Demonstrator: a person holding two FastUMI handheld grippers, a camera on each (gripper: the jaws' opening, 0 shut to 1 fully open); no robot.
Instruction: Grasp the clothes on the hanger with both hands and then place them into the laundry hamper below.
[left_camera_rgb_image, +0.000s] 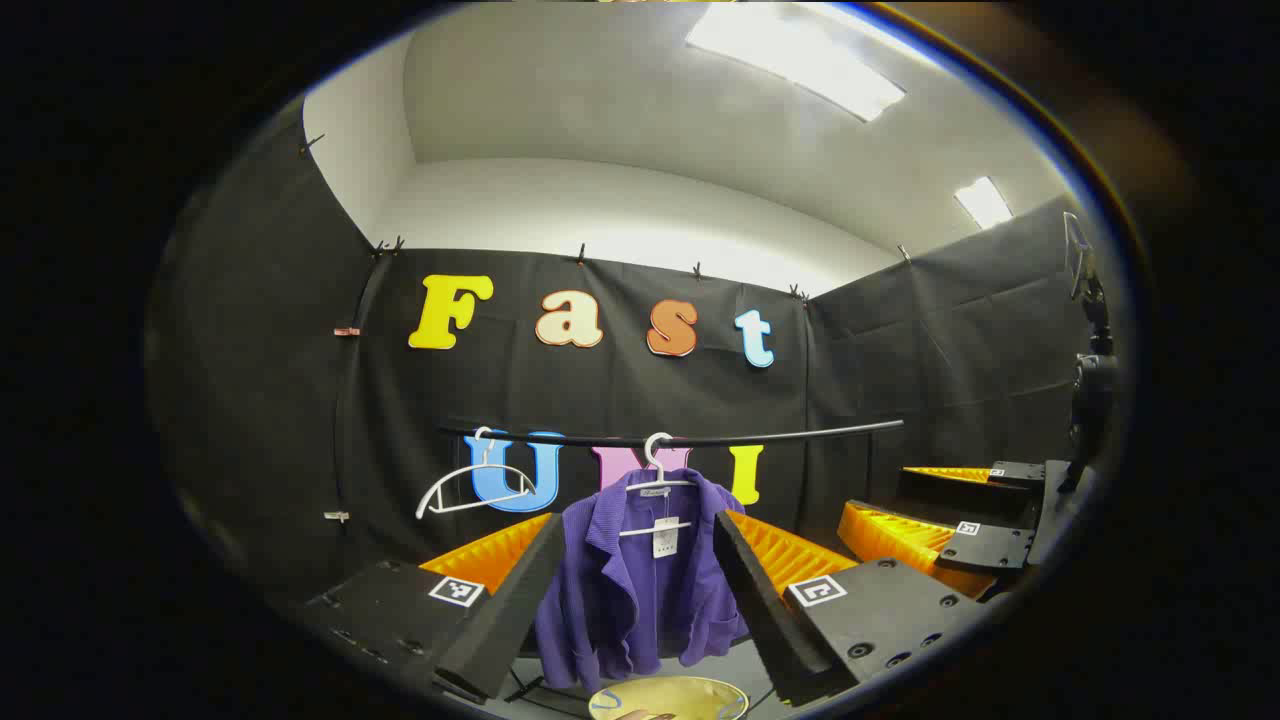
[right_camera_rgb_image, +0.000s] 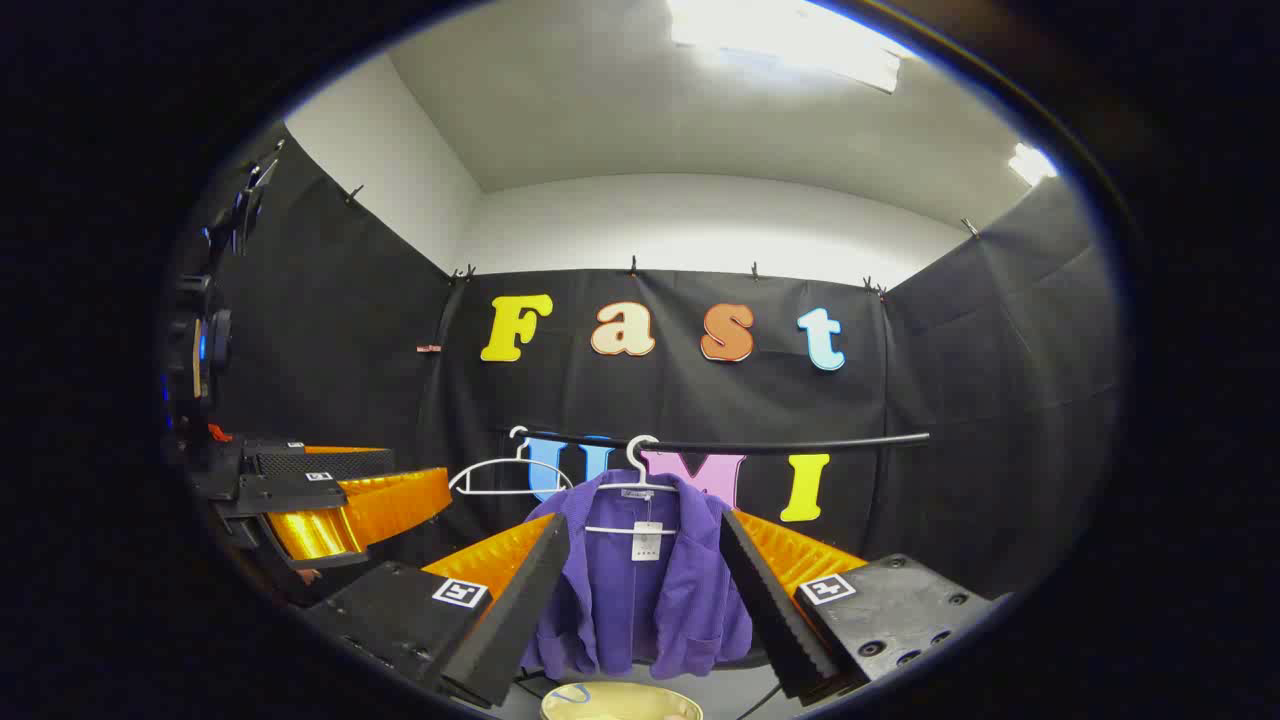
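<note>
The likeliest trouble from here was, in my judgement, the purple jacket (left_camera_rgb_image: 640, 570) snagging: if the fingers closed on loose front cloth only, a downward pull could drag the white hanger (left_camera_rgb_image: 655, 490) along the black rail (left_camera_rgb_image: 760, 437) or tip it off with the garment. A second risk was missing the yellow hamper (left_camera_rgb_image: 668, 698) (only its rim showed, at 6 o'clock), so the jacket might fall outside it. An empty hanger (left_camera_rgb_image: 465, 485) at 9 o'clock of the jacket could also get knocked.

The left gripper (left_camera_rgb_image: 640, 590) stood wide apart, holding nothing and touching nothing, the jacket framed between its fingers but farther off. The right gripper (right_camera_rgb_image: 645, 590) was likewise spread wide and empty, with the jacket (right_camera_rgb_image: 640, 590) hanging beyond it at 12 o'clock
</note>
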